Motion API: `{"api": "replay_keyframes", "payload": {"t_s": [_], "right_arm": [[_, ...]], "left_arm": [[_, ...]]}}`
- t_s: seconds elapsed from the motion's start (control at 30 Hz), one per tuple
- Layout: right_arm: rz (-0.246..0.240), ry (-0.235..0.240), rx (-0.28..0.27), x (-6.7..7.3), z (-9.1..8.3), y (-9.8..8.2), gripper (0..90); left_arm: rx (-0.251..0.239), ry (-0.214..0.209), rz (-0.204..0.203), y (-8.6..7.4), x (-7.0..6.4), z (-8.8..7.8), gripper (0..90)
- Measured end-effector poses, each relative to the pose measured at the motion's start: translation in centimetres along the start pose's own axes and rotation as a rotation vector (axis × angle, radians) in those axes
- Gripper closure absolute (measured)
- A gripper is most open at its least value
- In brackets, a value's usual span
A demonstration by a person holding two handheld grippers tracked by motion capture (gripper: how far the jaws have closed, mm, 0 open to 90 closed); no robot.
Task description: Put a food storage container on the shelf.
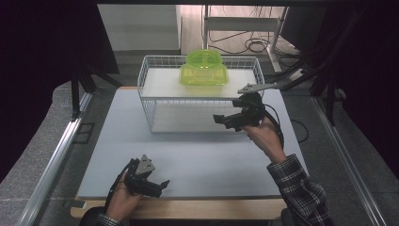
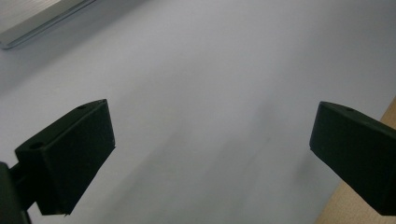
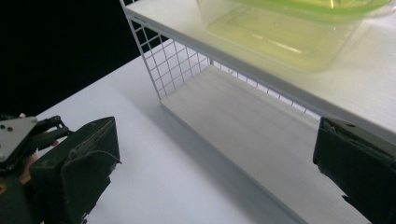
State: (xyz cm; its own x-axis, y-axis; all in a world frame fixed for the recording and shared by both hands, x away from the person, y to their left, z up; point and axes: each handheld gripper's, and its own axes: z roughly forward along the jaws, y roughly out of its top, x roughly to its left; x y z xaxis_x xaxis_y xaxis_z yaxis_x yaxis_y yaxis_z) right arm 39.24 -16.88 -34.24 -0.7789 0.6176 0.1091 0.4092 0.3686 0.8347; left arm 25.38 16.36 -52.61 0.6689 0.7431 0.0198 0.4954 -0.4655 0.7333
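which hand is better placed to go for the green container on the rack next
Right, probably. The right hand-held gripper hovers open just in front of the white wire rack, whose top shelf carries the green container. The left hand-held gripper sits open at the table's near edge, far from the rack.

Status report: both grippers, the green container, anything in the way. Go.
Left gripper open, empty, low over the table. Right gripper open, empty, in front of the wire shelf. Green container on the upper shelf board, untouched. Nothing in the way.
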Motion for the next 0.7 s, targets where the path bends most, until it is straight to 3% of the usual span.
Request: {"api": "replay_keyframes", "payload": {"t_s": [0.7], "right_arm": [[-0.025,-0.046,0.012,0.2,0.5,-4.1,2.4]], "left_arm": [[-0.006,-0.001,0.001,0.0,0.0,0.0,0.0]]}}
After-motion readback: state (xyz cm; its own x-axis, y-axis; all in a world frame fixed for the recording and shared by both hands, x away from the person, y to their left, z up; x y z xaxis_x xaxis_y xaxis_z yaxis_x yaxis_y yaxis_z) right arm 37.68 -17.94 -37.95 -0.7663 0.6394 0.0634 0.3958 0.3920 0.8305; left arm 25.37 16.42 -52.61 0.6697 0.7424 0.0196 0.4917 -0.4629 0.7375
